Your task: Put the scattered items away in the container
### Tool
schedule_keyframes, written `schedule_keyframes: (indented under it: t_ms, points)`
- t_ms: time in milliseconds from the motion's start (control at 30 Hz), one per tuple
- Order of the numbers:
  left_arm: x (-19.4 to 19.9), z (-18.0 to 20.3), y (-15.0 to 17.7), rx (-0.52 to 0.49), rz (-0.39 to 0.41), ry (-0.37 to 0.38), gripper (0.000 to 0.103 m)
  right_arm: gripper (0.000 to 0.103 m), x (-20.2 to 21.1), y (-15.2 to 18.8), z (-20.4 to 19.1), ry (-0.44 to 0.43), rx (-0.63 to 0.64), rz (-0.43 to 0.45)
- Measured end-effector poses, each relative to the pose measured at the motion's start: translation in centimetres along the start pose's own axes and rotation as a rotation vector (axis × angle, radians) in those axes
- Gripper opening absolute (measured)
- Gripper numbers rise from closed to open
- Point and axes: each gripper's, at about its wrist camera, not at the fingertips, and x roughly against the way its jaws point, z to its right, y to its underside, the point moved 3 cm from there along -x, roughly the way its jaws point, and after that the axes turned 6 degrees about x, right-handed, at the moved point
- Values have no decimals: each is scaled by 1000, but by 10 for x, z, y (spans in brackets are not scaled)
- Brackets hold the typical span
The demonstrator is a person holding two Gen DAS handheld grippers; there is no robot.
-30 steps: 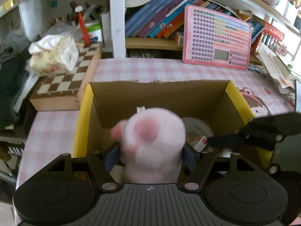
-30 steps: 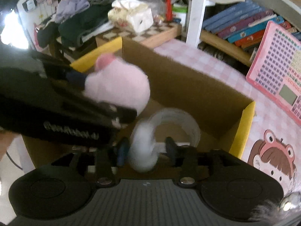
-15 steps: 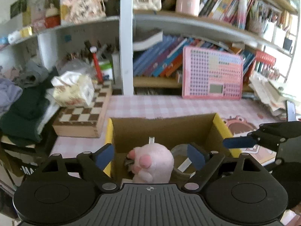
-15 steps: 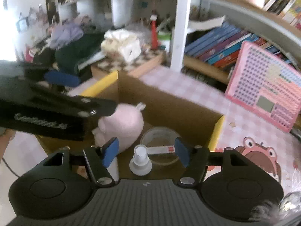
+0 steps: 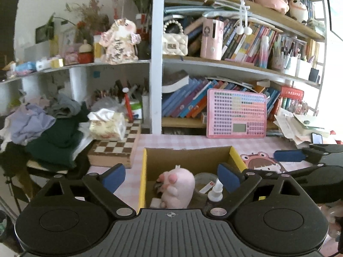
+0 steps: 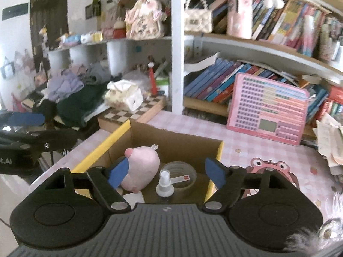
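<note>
1. The bottom of the cardboard box (image 5: 188, 158) is cut off by the left gripper's (image 5: 171, 176) own body, so whatever lies against the box's near wall stays hidden in the left wrist view.
2. A small white object (image 6: 133, 198) sits low in the box just ahead of the right gripper (image 6: 169, 172); it is half covered by that gripper's finger and perhaps a card or a packet, too cropped to name.
3. The roll of clear tape (image 6: 182, 174) is partly screened by the spray bottle (image 6: 164, 184) standing in front of it; its red-tipped label strip shows across the middle.
4. The pink plush toy (image 5: 176, 187) lies inside the box, ahead of the left gripper and below its open fingers, apart from both pads.
5. The left gripper's jaws are opening, spread wide with nothing between the blue pads (image 5: 113, 176); it hangs above the near edge of the box, pointing downward and forward.
6. The right gripper's jaws are opening too, empty, with the bottle and the tape below the gap; its left pad (image 6: 120, 171) overlaps the plush only in the line of sight.
7. Each gripper appears at the edge of the other's view, blurred and cropped: the right one (image 5: 289, 156) to the left gripper's right, the left one (image 6: 26, 118) to the right gripper's left.
8. The box stands on a pink checked tablecloth (image 6: 188, 132).
</note>
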Motion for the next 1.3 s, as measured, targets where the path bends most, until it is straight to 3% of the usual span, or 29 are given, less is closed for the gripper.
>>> schedule_keyframes:
  t_ms: [300,533,967,1133,1300]
  points:
    - [34,-8,38,41,-40,1,95,85,40,35,-18,70,-38,4]
    - [49,1,68,-14,-48,-26,95,89,56,71,-31,124,-83,-29]
    - [48,11,119,32,-191,-49,96,101,80,128,-39,234,-101,-147]
    - [42,24,136,9,-266,-43,96,101,91,146,-30,249,-144,-201]
    - [41,43,143,-37,-287,-8,98,103,101,158,-24,264,-163,-223]
